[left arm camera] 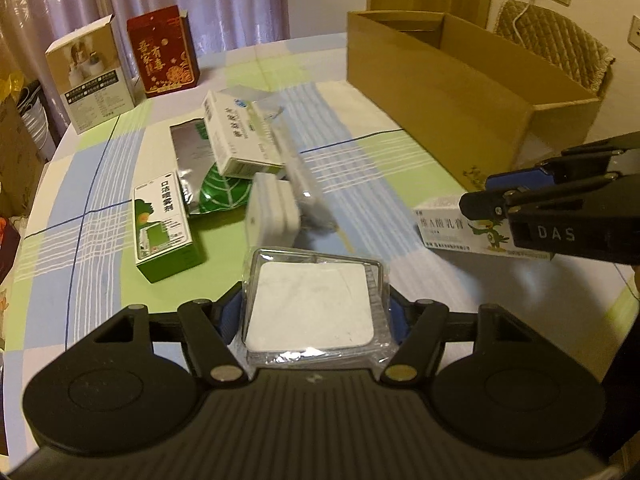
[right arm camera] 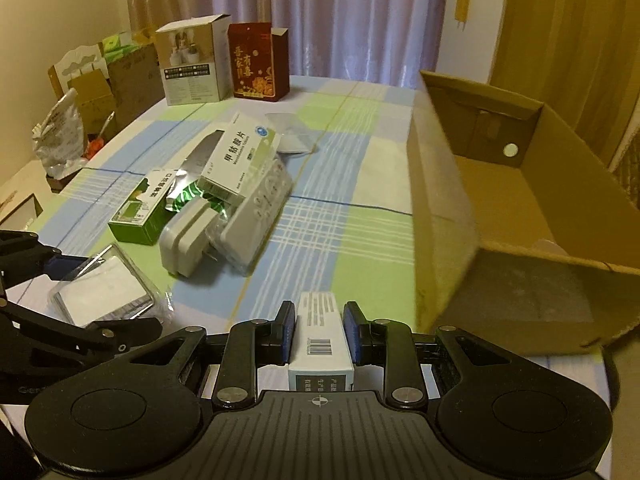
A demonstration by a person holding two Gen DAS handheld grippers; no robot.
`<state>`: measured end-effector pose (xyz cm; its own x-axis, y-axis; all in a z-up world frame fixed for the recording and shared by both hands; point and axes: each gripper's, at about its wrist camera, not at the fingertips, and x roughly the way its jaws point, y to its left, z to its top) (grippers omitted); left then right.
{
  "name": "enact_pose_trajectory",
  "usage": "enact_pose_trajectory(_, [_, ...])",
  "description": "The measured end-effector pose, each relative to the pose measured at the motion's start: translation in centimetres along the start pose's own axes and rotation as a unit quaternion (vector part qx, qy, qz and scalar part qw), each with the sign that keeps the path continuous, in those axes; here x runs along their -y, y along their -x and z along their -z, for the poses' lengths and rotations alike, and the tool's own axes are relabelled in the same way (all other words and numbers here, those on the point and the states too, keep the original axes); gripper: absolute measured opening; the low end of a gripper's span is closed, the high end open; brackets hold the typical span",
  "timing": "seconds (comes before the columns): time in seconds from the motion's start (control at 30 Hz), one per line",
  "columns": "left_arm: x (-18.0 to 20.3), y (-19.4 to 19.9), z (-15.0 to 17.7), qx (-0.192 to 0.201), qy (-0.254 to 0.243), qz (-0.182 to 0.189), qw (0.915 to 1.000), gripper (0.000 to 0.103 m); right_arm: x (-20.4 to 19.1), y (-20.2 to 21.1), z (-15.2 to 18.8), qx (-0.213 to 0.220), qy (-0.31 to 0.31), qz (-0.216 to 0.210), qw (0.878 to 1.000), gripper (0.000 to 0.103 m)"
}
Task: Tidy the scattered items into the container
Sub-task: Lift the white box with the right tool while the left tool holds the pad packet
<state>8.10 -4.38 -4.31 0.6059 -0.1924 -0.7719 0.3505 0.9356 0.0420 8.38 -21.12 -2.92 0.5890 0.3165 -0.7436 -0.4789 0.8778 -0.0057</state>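
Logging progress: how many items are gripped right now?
2. Left gripper holds a wrapped white pad; right gripper holds a narrow white box. Both are above the table, outside the carton.

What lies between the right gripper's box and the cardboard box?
Only bare tablecloth, seen in the right wrist view. The right gripper holds its white box just short of the cardboard box.
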Motion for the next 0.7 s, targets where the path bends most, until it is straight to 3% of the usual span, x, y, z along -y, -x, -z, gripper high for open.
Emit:
enact_pose_trajectory(0.23, [1.0, 0.3, 0.9, -0.009, 0.0, 0.004, 0.9999, 0.065, 0.1, -1.3, 3.2, -0.055, 0.009, -0.003, 0.998, 0.029])
enact_pose_trajectory(0.7, [0.2, -0.5, 0.6, -0.006, 0.02, 0.011, 0.9997, 0.065, 0.0, -4.6, 3.7, -0.063, 0.026, -0.013, 0.998, 0.03])
